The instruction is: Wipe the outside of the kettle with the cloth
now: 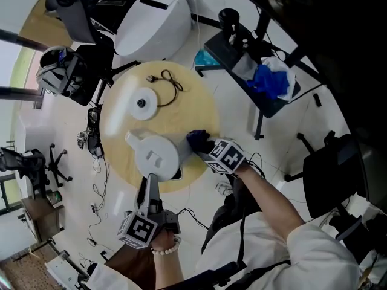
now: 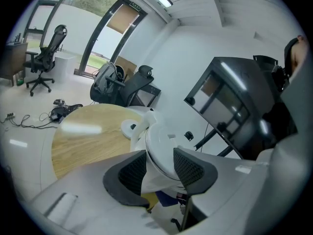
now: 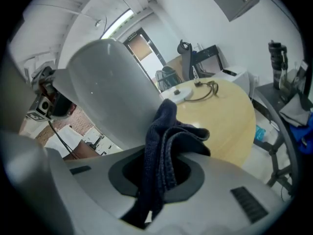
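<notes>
- Overhead: white kettle (image 1: 156, 154) sits on round wooden table (image 1: 202, 98), close to the table edge nearest the person.
- L gripper (image 1: 150, 183) is on kettle's near side; its jaws grip kettle's white near edge, w/ dark ribbed pads (image 2: 131, 170) against it on both sides.
- R gripper (image 1: 205, 147) is on kettle's right; its jaws are closed on a bunched dark blue cloth (image 3: 164, 141).
- Cloth sticks out past the jaws and touches kettle's smooth side wall.
- Beyond kettle, apart from it: white round base (image 1: 143, 103) and black cord (image 1: 170, 84), both on the table.
</notes>
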Demonstrator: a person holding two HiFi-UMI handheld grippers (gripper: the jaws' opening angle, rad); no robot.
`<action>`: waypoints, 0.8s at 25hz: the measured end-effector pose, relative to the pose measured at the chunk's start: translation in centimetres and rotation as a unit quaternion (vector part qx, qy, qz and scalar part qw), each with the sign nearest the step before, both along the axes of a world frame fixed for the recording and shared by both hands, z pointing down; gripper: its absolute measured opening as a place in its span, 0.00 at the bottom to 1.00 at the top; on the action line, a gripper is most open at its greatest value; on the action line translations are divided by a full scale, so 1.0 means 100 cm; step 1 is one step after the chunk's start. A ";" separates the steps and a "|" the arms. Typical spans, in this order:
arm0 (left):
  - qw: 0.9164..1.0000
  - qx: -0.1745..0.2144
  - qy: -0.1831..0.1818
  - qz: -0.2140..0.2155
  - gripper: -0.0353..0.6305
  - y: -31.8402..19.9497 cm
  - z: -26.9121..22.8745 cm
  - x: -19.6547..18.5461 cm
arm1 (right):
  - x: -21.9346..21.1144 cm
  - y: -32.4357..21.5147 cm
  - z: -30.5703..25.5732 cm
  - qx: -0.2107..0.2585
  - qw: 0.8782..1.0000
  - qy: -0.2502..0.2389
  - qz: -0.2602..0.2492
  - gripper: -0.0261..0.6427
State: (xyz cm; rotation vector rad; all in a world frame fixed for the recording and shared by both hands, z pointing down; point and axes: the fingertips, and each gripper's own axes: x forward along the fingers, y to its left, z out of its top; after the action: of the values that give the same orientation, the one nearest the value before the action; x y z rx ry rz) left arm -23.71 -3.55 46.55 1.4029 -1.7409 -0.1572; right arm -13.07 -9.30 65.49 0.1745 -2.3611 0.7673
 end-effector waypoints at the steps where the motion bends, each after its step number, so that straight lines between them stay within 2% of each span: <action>1: 1.000 0.000 0.001 0.001 0.30 0.000 0.000 0.000 | 0.000 0.001 0.012 -0.007 1.000 0.010 -0.004 0.14; 5: 1.000 -0.003 0.005 0.008 0.29 0.003 0.001 0.002 | 0.002 0.004 0.037 -0.022 0.999 0.027 -0.011 0.14; 8: 1.000 -0.003 0.012 0.010 0.29 0.004 0.002 0.004 | 0.002 0.006 0.021 -0.003 1.000 0.018 -0.024 0.14; 14: 1.000 0.005 0.021 0.005 0.29 0.004 0.003 0.005 | 0.001 0.019 -0.086 0.060 0.994 -0.058 -0.064 0.14; 20: 0.999 0.005 0.028 0.019 0.29 0.004 0.004 0.011 | 0.002 0.027 -0.167 0.090 0.983 -0.137 -0.081 0.14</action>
State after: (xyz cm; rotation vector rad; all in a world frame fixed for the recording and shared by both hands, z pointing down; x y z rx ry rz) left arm -22.64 -3.17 46.91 1.4252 -1.6690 -0.1816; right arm -12.86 -6.59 48.82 -0.0530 -2.6670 0.5268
